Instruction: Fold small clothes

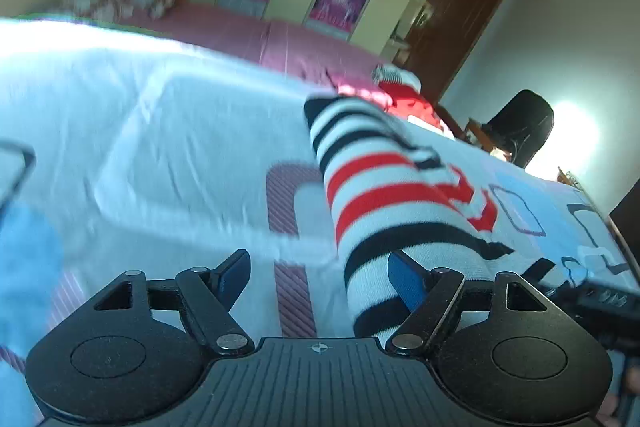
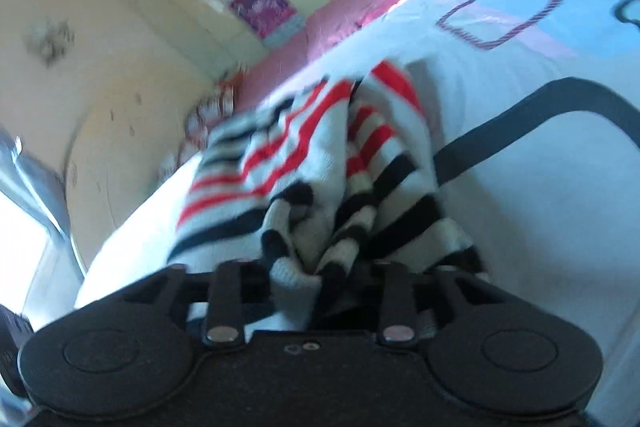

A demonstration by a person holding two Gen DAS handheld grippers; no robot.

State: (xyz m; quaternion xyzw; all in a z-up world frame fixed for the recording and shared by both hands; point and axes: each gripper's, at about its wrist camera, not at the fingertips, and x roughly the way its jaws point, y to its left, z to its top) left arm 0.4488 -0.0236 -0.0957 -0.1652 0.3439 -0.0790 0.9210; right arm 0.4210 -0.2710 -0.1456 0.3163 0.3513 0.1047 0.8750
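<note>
Lying on the bed (image 1: 160,131), the striped garment (image 1: 384,187) is stretching from the near edge of the left wrist view toward one o'clock, part of it already doubled over along its right side. In the right wrist view the same cloth is bunching into thick folds at six o'clock, right at the right tongs (image 2: 316,291). Those folds are sitting between the two fingers, but blur and the bunching are hiding the pads, so I cannot tell whether they are pressing the cloth or merely straddling it. The left tongs (image 1: 320,267) are standing open, the garment's near end passing between the fingers close to the blue right pad (image 1: 404,279), with no squeeze visible. Judging by this, both tongs are working the near hem, probably to lift it and carry it over for a fold. Beyond the garment, at one o'clock in the left view, red clothes (image 1: 408,99) are waiting near the bed's far edge, kept well apart from the piece in hand.
</note>
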